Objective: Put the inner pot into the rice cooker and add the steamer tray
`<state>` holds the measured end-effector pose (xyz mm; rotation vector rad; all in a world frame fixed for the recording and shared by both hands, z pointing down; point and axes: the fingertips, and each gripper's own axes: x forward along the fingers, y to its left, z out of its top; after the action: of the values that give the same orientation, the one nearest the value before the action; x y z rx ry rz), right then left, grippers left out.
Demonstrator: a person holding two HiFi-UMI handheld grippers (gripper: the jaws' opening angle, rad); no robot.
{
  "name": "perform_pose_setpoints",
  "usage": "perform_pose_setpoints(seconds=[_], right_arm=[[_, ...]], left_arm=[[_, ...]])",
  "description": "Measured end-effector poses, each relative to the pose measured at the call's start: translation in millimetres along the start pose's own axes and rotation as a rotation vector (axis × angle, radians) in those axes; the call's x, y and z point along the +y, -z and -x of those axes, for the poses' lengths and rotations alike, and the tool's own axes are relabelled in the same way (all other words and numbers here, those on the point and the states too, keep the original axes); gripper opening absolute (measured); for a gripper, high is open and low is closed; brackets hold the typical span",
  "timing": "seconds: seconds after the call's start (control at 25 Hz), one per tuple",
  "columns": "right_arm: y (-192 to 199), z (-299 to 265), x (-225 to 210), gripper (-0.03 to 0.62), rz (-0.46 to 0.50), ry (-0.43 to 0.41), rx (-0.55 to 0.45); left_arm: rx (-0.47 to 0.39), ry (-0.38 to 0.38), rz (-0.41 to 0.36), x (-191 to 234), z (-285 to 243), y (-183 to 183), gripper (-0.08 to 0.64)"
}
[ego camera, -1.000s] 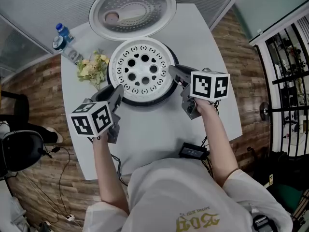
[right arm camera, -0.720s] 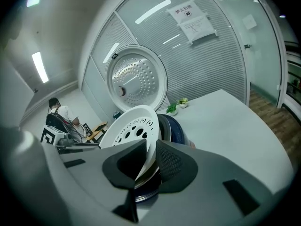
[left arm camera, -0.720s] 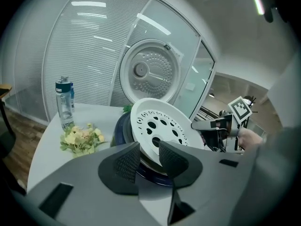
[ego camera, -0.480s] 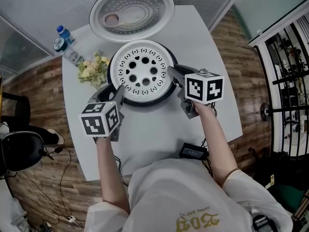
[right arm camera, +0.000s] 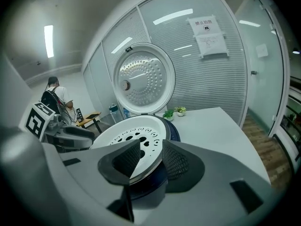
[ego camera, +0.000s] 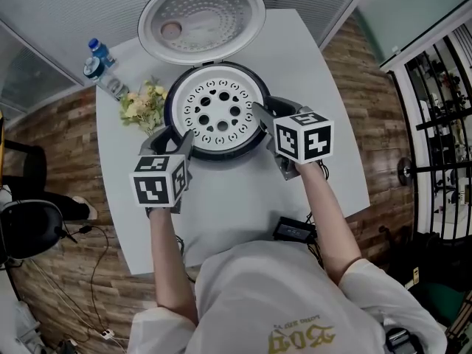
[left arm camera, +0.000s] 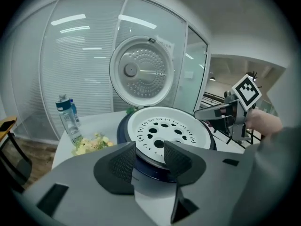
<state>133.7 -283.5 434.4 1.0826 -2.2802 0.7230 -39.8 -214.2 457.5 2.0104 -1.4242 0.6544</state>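
While both pairs of jaws are opening, the white table (ego camera: 243,198) bears a dark rice cooker (ego camera: 221,155), its lid (ego camera: 201,18) standing open behind. Seated level in the cooker's mouth is the steamer tray (ego camera: 219,109), white and perforated; it hides whatever lies below, so the inner pot cannot be seen. Left gripper (left arm camera: 149,159): jaws parted, tray rim between the pads, untouched. Right gripper (right arm camera: 150,159): likewise, at the opposite edge. Handling, as judged: the tray looks like thin, rigid plastic, light, smooth and liable to slip. It is best taken by the outer rim at two opposite points and kept level.
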Motion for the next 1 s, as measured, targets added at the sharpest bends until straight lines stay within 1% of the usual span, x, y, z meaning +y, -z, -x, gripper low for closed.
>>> perform_pose_setpoints(seconds=[0.04,0.08,0.28,0.4,0.52,0.56,0.64,0.68,0.8,0.92,1.0], right_arm=[[0,0,0,0.150,0.009,0.005,-0.004],[1,1,0,0.155,0.013,0.008,-0.009],[-5,13,0,0.155,0.011,0.026,-0.075],[-9,28,4,0.155,-0.005,0.003,-0.136],[-10,43,7,0.148,-0.039,-0.026,-0.186],[-8,48,9,0.128,-0.054,-0.041,-0.196],[-4,56,15,0.058,-0.086,-0.088,-0.211],[-3,61,20,0.043,-0.100,-0.114,-0.218],[1,73,31,0.020,-0.100,-0.152,-0.249],[5,80,36,0.017,-0.053,-0.137,-0.271],[6,85,39,0.017,-0.038,-0.133,-0.284]], left_arm=[[-0.014,-0.019,-0.009,2,2,-1,0.184],[-0.027,-0.034,-0.017,4,4,-2,0.183],[-0.093,-0.049,-0.019,3,16,-8,0.183],[-0.121,-0.049,-0.029,-6,24,-12,0.183],[-0.161,-0.036,-0.021,-16,32,-16,0.181],[-0.181,-0.031,-0.016,-20,36,-18,0.168],[-0.230,-0.025,-0.001,-27,45,-22,0.125],[-0.257,-0.023,0.009,-30,50,-24,0.097],[-0.330,-0.003,0.041,-41,62,-30,0.029],[-0.371,0.028,0.062,-50,69,-31,0.012],[-0.380,0.040,0.075,-53,70,-29,0.009]])
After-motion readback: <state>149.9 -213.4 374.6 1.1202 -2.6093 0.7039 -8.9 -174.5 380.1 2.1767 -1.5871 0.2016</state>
